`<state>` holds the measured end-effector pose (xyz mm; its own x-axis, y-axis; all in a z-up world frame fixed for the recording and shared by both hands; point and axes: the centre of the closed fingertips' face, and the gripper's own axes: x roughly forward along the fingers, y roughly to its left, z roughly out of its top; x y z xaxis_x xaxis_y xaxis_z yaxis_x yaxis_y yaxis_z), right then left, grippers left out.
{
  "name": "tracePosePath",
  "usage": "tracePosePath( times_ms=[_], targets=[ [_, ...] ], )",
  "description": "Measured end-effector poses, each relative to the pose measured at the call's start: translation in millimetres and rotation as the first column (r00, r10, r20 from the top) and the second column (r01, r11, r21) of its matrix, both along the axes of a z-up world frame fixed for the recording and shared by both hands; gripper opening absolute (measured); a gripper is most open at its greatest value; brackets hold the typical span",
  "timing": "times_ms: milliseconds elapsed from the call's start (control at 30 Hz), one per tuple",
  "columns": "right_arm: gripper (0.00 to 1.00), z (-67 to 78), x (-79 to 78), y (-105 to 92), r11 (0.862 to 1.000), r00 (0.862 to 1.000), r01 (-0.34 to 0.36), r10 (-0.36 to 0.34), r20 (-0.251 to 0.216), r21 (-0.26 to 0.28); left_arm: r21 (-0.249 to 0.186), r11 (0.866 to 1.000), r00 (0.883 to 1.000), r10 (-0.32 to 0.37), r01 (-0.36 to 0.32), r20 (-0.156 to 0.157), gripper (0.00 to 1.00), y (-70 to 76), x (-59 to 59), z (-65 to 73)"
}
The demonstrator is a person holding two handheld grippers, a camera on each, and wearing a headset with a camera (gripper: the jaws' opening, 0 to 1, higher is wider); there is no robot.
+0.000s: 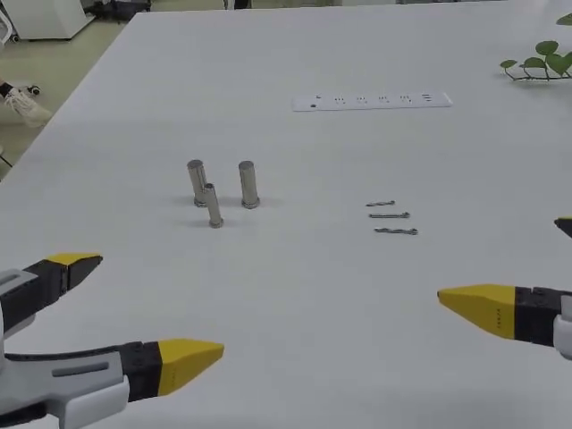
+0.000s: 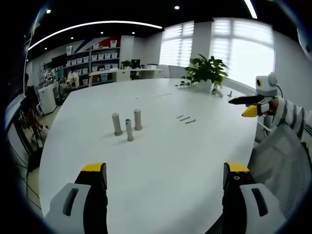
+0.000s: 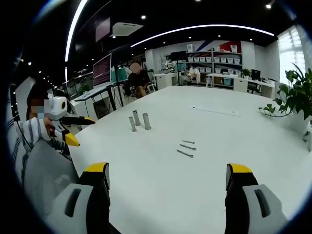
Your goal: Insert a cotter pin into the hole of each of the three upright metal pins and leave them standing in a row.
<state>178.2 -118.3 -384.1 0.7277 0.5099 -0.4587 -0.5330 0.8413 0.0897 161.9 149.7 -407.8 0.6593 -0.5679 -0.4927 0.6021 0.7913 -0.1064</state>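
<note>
Three upright metal pins stand close together left of the table's middle: one at the back left (image 1: 197, 182), one in front (image 1: 213, 206), one at the back right (image 1: 248, 184). To their right, three small cotter pins (image 1: 390, 215) lie flat, one behind the other. My left gripper (image 1: 147, 308) is open near the front left edge, well short of the pins. My right gripper (image 1: 505, 261) is open at the front right, apart from the cotter pins. The left gripper view shows the metal pins (image 2: 128, 127) and cotter pins (image 2: 185, 118) beyond its own spread tips (image 2: 165, 170). The right gripper view shows the metal pins (image 3: 138, 120) and cotter pins (image 3: 187, 147).
A white power strip (image 1: 372, 101) lies flat at the back of the white table (image 1: 295, 295). A leafy plant (image 1: 541, 63) sits at the far right edge. A grey mesh chair (image 2: 282, 156) stands by the near side. People sit at desks far behind (image 3: 139, 78).
</note>
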Motion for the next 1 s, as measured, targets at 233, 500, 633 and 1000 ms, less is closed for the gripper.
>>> tracePosePath(
  times_ms=[233, 500, 633, 1000],
  targets=[
    [0.97, -2.1, -0.9, 2.1, 1.000, 1.000, -0.014, 0.014, -0.014, 0.002, 0.001, 1.000, 1.000, 0.002, -0.002, -0.012, 0.99, 2.6, -1.9, -2.6],
    [0.97, -5.3, -2.1, 4.3, 1.000, 0.999, -0.025, 0.025, -0.023, -0.007, 0.009, 1.000, 1.000, -0.011, 0.011, -0.013, 0.97, 5.9, 0.6, -3.2],
    [0.97, -8.5, -2.6, 4.8, 0.999, 0.999, -0.030, 0.030, -0.031, -0.014, 0.013, 1.000, 1.000, -0.010, 0.010, -0.007, 0.96, 8.4, 4.2, -1.6],
    [0.96, -11.4, -0.4, 5.1, 0.999, 0.999, -0.028, 0.028, -0.032, -0.014, 0.040, 0.999, 1.000, -0.028, 0.027, 0.009, 0.93, 5.8, 21.9, -1.6]
  ],
)
